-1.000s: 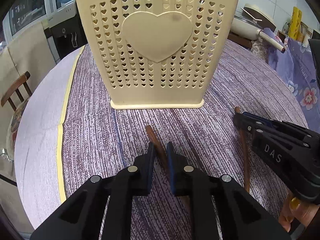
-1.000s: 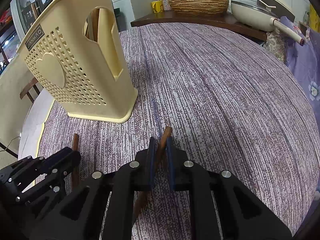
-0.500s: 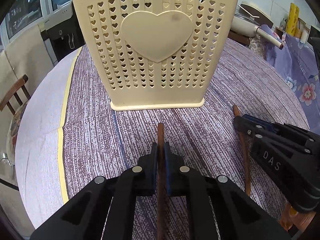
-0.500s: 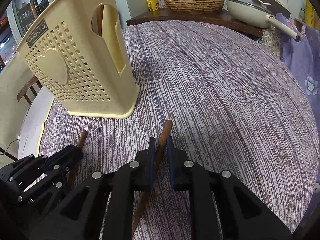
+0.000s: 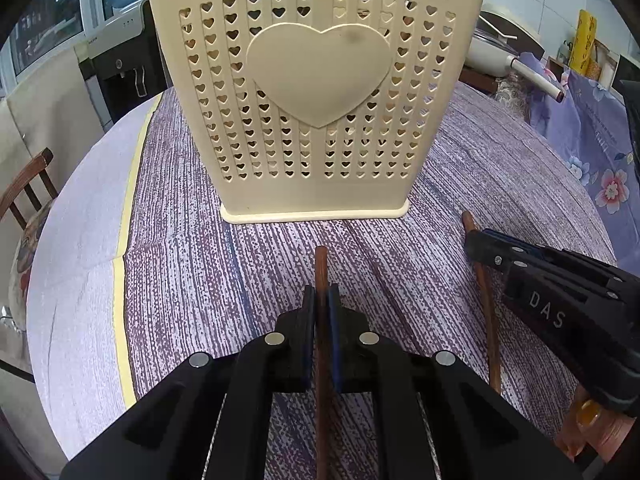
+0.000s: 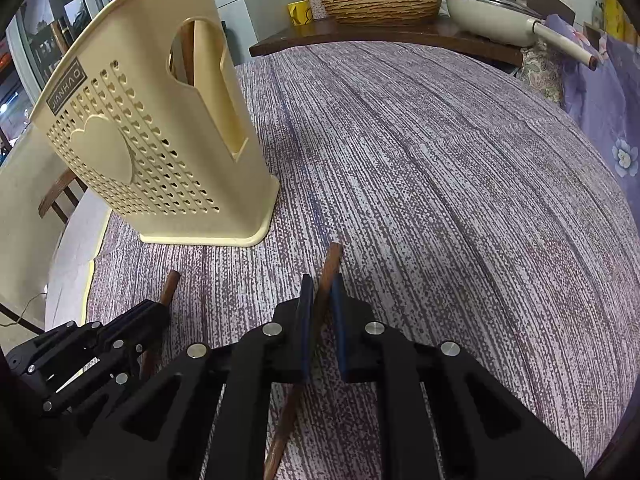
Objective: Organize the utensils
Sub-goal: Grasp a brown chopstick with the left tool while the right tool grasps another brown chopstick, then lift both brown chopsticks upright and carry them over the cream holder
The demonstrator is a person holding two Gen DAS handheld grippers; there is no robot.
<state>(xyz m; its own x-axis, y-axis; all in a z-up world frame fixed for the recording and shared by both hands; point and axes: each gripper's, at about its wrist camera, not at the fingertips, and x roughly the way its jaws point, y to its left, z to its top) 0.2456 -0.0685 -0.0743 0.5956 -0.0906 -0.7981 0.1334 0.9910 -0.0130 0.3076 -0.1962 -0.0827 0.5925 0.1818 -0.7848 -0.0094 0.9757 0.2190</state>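
The table (image 6: 460,168) is round and covered with a purple-and-white streaked woven cloth (image 5: 192,264); a pale yellow band is seen along the cloth's edge on the chair side. The utensil holder (image 5: 316,92) is taken as the landmark: a cream plastic caddy, upright on the cloth, its front wall perforated with rows of small heart-shaped holes around one solid raised heart, with a dark label at the rim. In the right wrist view the holder (image 6: 152,140) is seen to have a rounded cut-out in its side wall, through which brown sticks standing inside are visible.

The left gripper (image 5: 321,300) is held level and low over the cloth, directly in front of the holder's front wall and pointed at it. Its jaws are closed on a brown wooden chopstick (image 5: 321,268), a slender round stick running straight between the blue pads, its blunt end projecting toward the holder's base.

The right gripper (image 6: 322,292) is held to the right of the holder's front, near its corner, angled slightly downward. Its jaws are clamped on a second chopstick (image 6: 330,264), which crosses the pads obliquely, its tip close to the cloth.
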